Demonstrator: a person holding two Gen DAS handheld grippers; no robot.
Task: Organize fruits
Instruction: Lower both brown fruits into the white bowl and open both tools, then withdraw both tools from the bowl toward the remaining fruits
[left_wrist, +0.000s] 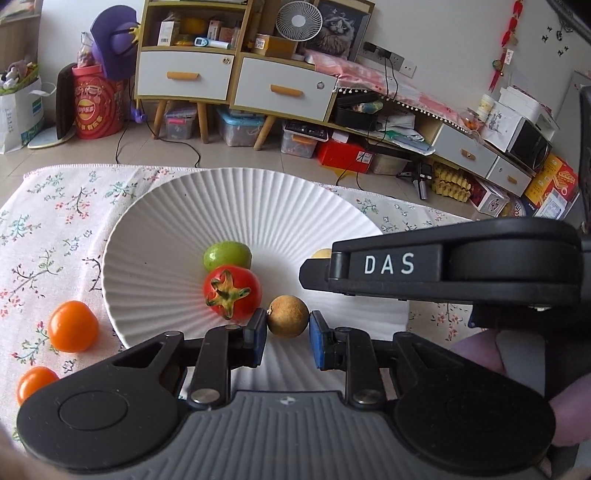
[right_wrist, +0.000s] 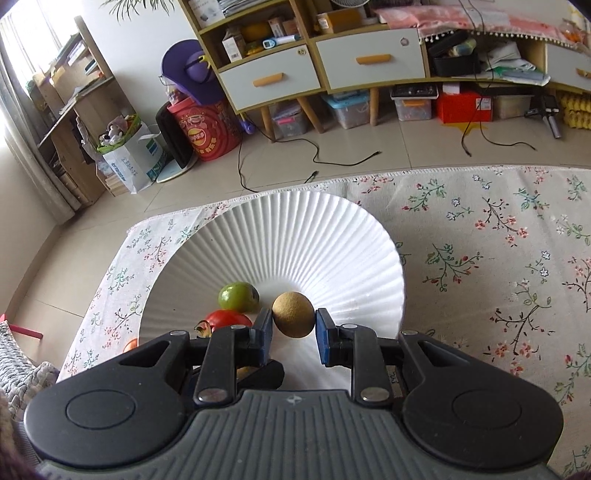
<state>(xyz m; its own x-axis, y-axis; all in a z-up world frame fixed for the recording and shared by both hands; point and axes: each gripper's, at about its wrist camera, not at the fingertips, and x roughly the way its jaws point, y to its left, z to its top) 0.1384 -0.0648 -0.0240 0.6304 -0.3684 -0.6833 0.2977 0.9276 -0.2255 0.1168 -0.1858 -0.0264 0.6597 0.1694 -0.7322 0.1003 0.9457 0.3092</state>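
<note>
left gripper (left_wrist: 287, 341): jaws closed down on a small round brown fruit, likely a longan (left_wrist: 287, 316), one blue pad on each side; it hangs over the near rim of the plate (left_wrist: 155, 236)
right gripper (right_wrist: 294, 338): likewise closed on a second brown longan (right_wrist: 293, 314), low over the plate's near side
handling: longans look light, with a thin dry shell that is stiff but could crack; the round shape can slip, so pads belong across the widest middle, as they sit now; the tomato is softer and would bruise under a hard squeeze
on the plate: one red tomato (left_wrist: 232, 292) with its green calyx facing the camera; just behind it, touching, one green round fruit (left_wrist: 228, 255)
off the plate: two orange cherry tomatoes (left_wrist: 72, 326) on the floral tablecloth (left_wrist: 48, 229), left of the plate
count: two longans, one red tomato, one green fruit, two orange tomatoes; one white ribbed plate
step, judged: both longans seem ready to be set down in the plate; the orange pair is not yet gathered
beyond: tiled floor, cabinets with drawers
</note>
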